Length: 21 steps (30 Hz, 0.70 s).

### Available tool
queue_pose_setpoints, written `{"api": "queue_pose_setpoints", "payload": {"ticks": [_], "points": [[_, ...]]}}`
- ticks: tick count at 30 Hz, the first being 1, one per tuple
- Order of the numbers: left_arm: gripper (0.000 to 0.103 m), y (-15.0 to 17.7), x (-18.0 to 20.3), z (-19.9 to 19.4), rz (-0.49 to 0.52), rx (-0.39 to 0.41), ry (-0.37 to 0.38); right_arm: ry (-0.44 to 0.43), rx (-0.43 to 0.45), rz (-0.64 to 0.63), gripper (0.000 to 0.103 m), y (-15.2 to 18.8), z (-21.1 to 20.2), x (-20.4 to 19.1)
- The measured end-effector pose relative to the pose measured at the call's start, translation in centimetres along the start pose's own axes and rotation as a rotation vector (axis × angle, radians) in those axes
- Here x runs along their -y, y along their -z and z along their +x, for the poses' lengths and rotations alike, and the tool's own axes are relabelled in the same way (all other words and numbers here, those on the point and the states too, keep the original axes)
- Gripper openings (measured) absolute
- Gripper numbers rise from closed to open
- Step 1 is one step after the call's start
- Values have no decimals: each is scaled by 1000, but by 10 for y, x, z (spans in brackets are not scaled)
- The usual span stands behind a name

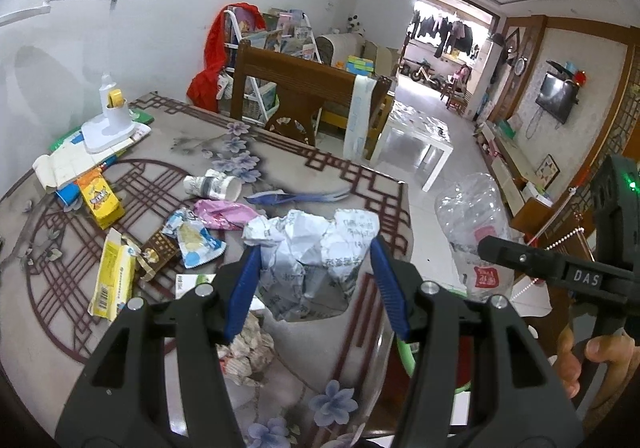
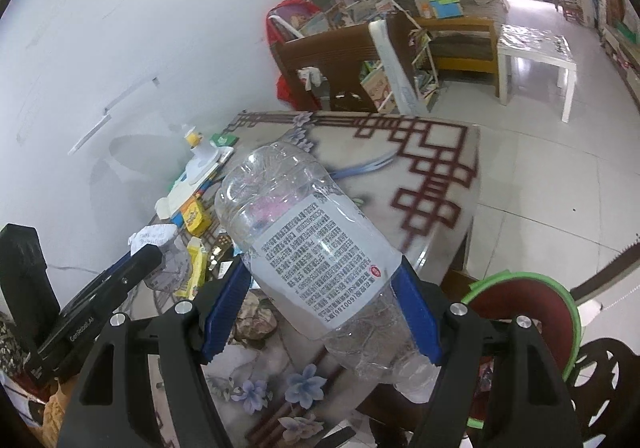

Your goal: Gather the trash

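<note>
A: The table [image 1: 168,136] wears a grey cloth with a maroon lattice border and purple flowers. In the left wrist view litter spreads over the left half of it: a crushed paper cup [image 1: 212,186], a pink wrapper [image 1: 224,214], a yellow carton [image 1: 100,202], a yellow pack [image 1: 114,280] and a blue-and-white wrapper [image 1: 196,238].

B: And the claws?

A: The left gripper [image 1: 316,264] is clenched on a crumpled paper ball [image 1: 312,260], lower centre of that view, blue pads pressed to both its sides. The right gripper [image 2: 324,288] grasps a clear plastic bottle [image 2: 304,244] across its printed label, centre of the right wrist view, lifted above the cloth.

B: The room beyond?

A: A bare white wall fills the upper left. A wooden chair [image 1: 304,96] stands at the far table edge, with a bookshelf [image 1: 276,36] and red cloth behind it. Pale floor tiles [image 2: 540,176] run along the right toward a small white table [image 1: 416,140] and a bright doorway at the upper right.

B: Edges?

A: The table's right edge drops to open tile. A green-rimmed bin [image 2: 528,300] sits at the lower right of the right wrist view, beside the bottle's neck.
</note>
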<state>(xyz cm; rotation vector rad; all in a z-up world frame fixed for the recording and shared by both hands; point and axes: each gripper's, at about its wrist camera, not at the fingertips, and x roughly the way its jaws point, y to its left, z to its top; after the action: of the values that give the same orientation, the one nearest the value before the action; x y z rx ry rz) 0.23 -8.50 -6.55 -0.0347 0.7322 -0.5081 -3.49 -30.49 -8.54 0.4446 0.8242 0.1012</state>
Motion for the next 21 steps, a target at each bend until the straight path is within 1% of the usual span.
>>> {"api": "queue_pose_setpoints", "payload": {"ticks": [5,10,15,19,21], "points": [[53,3,13,6,3,-17,44,45,-9,24,70,9,-7,10],[53,7,37,15,32,-38,96,89,-2,60,70,14,-20,26],[53,5,61,26,59,-55,135,124,22,109,70,15,-35,53],[54,4,84,38,79,-77,169,150,29,175,70,17,-46,79],[54,5,97,48,95,-96,176,185,37,184,70,21,-55,90]]}}
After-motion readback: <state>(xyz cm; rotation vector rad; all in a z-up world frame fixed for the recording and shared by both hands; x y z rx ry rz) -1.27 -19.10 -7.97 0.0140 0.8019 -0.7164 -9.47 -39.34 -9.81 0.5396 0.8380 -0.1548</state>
